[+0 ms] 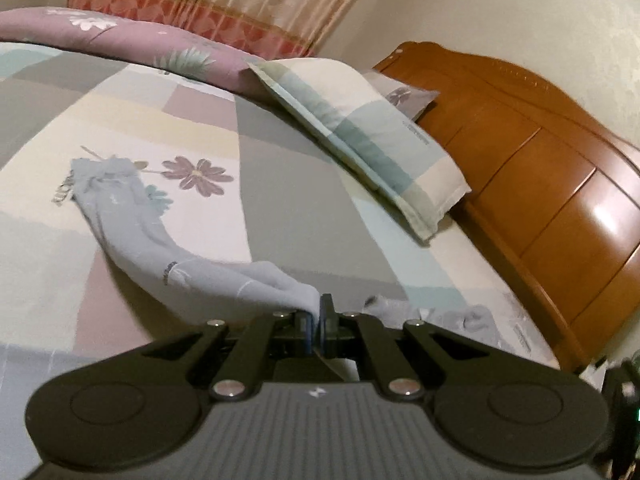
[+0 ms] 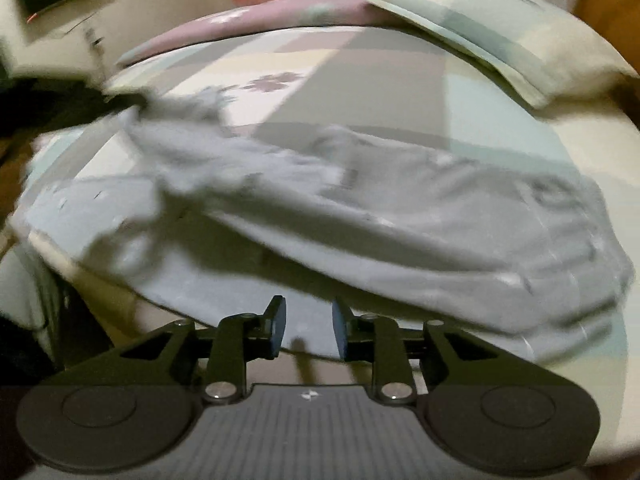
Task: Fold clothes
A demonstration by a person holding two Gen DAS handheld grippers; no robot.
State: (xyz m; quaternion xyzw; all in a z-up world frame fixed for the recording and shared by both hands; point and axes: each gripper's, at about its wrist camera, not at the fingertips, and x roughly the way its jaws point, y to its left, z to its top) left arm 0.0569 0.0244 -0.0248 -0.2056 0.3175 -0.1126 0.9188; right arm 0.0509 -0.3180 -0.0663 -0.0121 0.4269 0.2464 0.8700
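Up close, the left gripper [image 1: 321, 316] has its jaws pressed together on a bunched end of the pale grey-blue garment [image 1: 160, 236] — the cloth runs from the pinch out in a twisted band across the patchwork bedsheet [image 1: 288, 208] toward the bed's far left part, where its other end lies crumpled over a printed flower. The right gripper [image 2: 307, 330] stands with its jaws apart and nothing between them, just short of the garment's near hem at the near edge of the bed. Beyond it the garment [image 2: 400, 232] spreads wide and rumpled, blurred in this view. Further out, a checked pillow [image 1: 360, 140] lies by the wooden headboard [image 1: 540, 184] — a mauve flowered quilt [image 1: 132, 42] lines the bed's far edge.
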